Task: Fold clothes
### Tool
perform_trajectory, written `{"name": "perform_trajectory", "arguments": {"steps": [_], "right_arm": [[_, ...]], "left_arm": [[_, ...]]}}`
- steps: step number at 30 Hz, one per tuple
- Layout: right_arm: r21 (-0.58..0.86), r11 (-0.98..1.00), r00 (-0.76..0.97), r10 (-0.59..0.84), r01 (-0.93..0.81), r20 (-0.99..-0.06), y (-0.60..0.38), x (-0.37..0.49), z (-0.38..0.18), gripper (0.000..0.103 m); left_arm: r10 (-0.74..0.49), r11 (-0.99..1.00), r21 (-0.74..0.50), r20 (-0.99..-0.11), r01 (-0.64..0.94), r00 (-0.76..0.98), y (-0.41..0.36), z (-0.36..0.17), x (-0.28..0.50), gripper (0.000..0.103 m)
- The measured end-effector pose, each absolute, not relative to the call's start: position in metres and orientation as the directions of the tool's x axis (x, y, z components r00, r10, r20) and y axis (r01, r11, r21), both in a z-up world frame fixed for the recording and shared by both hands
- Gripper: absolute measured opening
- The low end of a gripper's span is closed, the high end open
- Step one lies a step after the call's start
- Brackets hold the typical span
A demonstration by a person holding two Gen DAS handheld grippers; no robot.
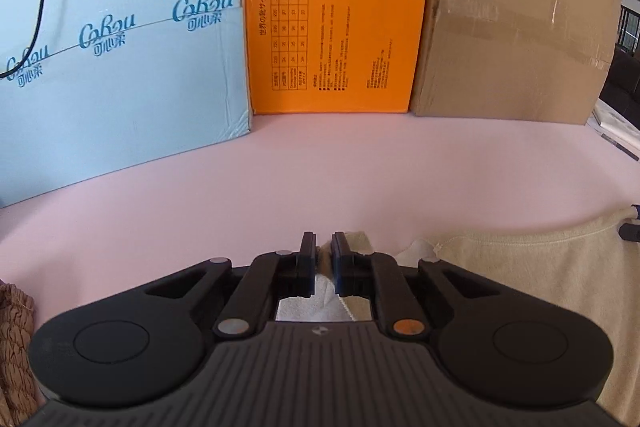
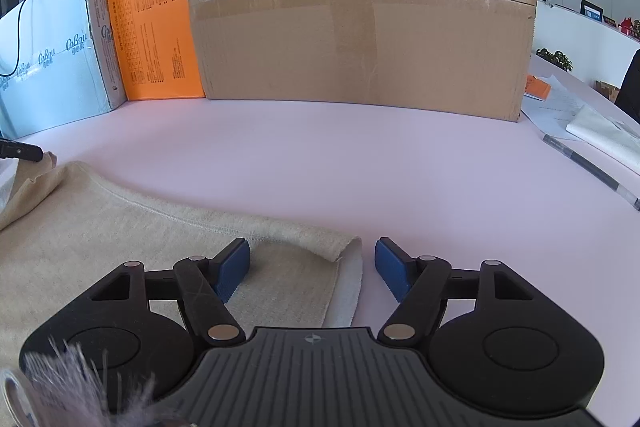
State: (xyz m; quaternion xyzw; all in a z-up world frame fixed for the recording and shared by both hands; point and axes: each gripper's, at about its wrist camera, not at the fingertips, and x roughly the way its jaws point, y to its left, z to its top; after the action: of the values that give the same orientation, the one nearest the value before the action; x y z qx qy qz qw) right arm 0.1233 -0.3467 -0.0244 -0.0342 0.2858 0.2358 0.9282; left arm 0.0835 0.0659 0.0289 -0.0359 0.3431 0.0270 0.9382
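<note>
While pinching a corner of the cream knit garment (image 1: 520, 267), left claw (image 1: 323, 247) nearly shut, ribbed blue pads on soft cloth. Right claw (image 2: 312, 259) spread wide astride the stitched hem corner, flat on the smooth pink desk (image 2: 360, 155).

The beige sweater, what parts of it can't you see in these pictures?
- Beige sweater: its near part is cut off by the bottom edge and hidden under the right tool in the right wrist view.
- Pinched corner: in the left wrist view the left tool covers most of the cloth it is shut on.
- Sleeves and front: neither view shows them, so how far folding has got is unclear.
</note>
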Motion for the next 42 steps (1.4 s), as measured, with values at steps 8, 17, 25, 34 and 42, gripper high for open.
{"name": "perform_trajectory", "arguments": {"steps": [8, 17, 25, 34, 42], "right_arm": [[0.069, 0.887, 0.726, 0.417, -0.457, -0.547, -0.345, 0.124, -0.024, 0.068], [0.076, 0.885, 0.723, 0.422, -0.459, -0.547, -0.346, 0.125, -0.025, 0.069], [0.083, 0.884, 0.722, 0.427, -0.46, -0.544, -0.347, 0.125, -0.026, 0.07], [0.036, 0.943, 0.829, 0.309, -0.332, -0.465, -0.357, 0.109, -0.018, 0.084], [-0.176, 0.979, 0.873, 0.001, -0.1, -0.488, -0.355, 0.077, -0.018, 0.089]], "left_arm": [[0.134, 0.982, -0.037, -0.569, -0.187, 0.811, 0.097, 0.054, 0.071, 0.007], [0.222, 0.935, -0.089, -0.61, -0.344, 0.761, 0.147, 0.018, 0.087, 0.007], [0.221, 0.928, -0.11, -0.605, -0.355, 0.765, 0.157, 0.02, 0.065, 0.028], [0.218, 0.957, -0.029, -0.583, -0.289, 0.783, 0.138, 0.028, 0.01, 0.075], [0.281, 0.958, 0.114, -0.564, -0.264, 0.777, 0.114, 0.021, -0.054, 0.085]]}}
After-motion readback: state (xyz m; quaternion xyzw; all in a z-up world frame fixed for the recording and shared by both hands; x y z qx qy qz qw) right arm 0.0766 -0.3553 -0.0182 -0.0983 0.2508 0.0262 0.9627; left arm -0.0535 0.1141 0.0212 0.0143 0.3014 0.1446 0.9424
